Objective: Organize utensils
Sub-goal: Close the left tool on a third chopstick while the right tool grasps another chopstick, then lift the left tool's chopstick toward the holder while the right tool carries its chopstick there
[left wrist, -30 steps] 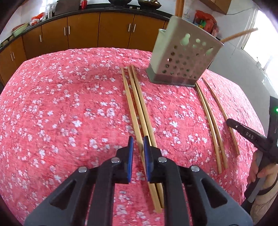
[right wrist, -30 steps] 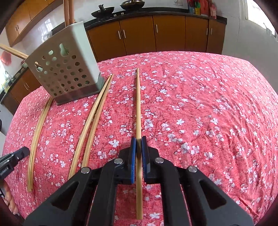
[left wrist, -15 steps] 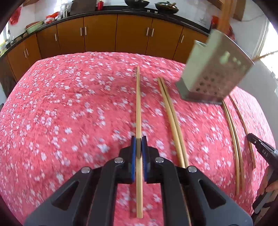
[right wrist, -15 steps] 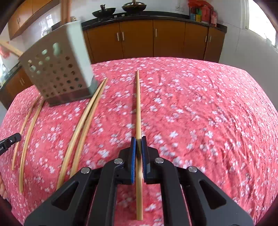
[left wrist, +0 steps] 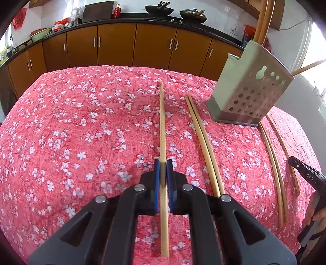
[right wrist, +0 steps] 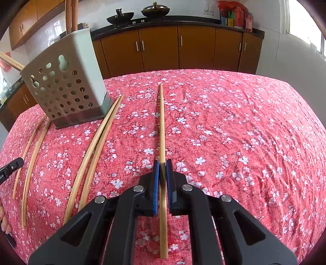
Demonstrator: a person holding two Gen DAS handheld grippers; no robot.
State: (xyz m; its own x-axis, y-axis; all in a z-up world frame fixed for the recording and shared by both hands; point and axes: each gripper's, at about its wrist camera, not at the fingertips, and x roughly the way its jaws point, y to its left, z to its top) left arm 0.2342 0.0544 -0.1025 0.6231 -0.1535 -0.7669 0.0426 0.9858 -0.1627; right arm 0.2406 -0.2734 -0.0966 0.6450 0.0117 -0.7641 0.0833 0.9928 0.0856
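left tongs (left wrist: 163, 169) clamped, right tongs (right wrist: 162, 169) (likewise) clamped

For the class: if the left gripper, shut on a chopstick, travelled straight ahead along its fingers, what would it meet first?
Probably nothing on the table: the left gripper points along its held chopstick over bare tablecloth. The utensil holder and chopstick pair lie to its right. Beyond the table stand cabinets.

I'm in a home kitchen. At twelve o'clock a run of brown wooden cabinets (left wrist: 116, 44) with metal handles sits under a black countertop (left wrist: 130, 16). Two dark woks (left wrist: 155, 9) sit on the hob up there, bowls and bottles crowd the ten o'clock end, and white tiles back it all. In front of me lies a table under a red cloth with white blossoms (left wrist: 61, 132).
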